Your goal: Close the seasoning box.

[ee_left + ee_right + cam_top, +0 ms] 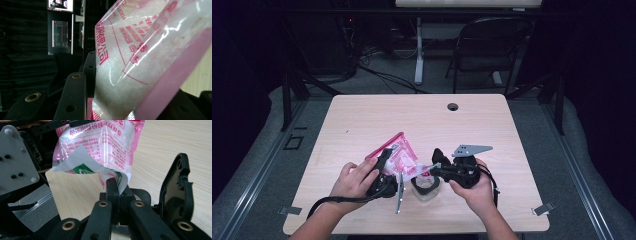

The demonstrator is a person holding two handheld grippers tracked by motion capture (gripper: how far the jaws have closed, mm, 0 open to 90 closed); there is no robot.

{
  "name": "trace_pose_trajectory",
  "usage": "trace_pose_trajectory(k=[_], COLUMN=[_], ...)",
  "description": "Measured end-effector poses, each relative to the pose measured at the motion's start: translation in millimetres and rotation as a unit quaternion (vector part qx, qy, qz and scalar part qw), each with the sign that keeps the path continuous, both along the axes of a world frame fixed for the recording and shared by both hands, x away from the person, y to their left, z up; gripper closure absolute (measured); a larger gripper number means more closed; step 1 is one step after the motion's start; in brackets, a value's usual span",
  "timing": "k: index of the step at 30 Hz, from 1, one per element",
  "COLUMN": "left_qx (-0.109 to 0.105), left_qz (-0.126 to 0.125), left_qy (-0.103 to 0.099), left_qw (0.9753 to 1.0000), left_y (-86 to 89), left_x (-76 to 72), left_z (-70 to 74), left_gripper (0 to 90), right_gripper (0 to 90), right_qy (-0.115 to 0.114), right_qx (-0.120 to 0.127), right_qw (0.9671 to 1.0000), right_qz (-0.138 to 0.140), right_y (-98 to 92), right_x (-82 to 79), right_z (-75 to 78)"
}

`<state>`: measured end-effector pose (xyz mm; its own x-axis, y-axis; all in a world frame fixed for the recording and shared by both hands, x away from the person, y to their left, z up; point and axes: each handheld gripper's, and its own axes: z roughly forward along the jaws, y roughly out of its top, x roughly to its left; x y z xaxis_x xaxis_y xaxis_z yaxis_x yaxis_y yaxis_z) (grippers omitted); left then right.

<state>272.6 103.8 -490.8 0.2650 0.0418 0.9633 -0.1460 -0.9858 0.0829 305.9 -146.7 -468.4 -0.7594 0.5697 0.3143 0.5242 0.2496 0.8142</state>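
A clear plastic bag (pixel 401 151) with pink edges, red print and white contents is held tilted above the wooden table (pixel 422 120). My left gripper (pixel 387 159) is shut on its lower part; in the left gripper view the bag (pixel 130 50) sits between the two black jaws of that gripper (pixel 120 97). My right gripper (pixel 432 169) comes in from the right and is shut on a white and green flap at the bag's corner (pixel 85 170), its jaws (pixel 117 186) pressed together. The bag's body (pixel 105 142) hangs beyond them.
A small clear cup with a black rim (pixel 426 189) stands on the table below and between the grippers; its rim (pixel 142 194) shows under the right jaws. A cable hole (pixel 453 106) lies at the table's far edge. A folding chair (pixel 492 45) stands behind the table.
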Motion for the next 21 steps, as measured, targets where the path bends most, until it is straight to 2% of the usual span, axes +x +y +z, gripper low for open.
trace_pose_trajectory(k=[7,8,9,12,13,21], left_qx=[0.009,0.013,0.011,0.014,0.014,0.017], left_qz=[-0.007,0.0,-0.009,-0.014,-0.012,-0.014], left_qy=[-0.007,-0.001,-0.01,-0.017,-0.013,-0.018], left_qw=[0.9999,0.9999,0.9999,0.9997,0.9997,0.9996], left_y=[-3.1,-3.7,-3.5,-3.9,-3.8,-3.8], left_x=[0.2,-1.0,-0.3,-1.1,-1.8,-2.8], left_z=[-0.9,0.0,-0.9,-0.6,-0.5,1.3], left_gripper=[63.2,63.2,63.2,63.2,63.2,63.4], right_gripper=[90.0,90.0,90.0,90.0,90.0,90.0], right_qy=[0.0,0.001,0.0,0.0,0.0,0.002], right_qx=[-0.004,-0.005,-0.002,-0.002,-0.002,-0.006], right_qw=[1.0,1.0,1.0,1.0,1.0,0.9999], right_qz=[-0.005,-0.005,-0.007,-0.009,-0.009,-0.009], right_y=[-2.2,-2.4,-2.4,-2.9,-2.9,-3.1], right_x=[-0.2,-0.5,-0.7,-1.7,-1.8,-2.5], right_z=[-2.5,-2.5,-3.0,-3.4,-3.6,-4.8])
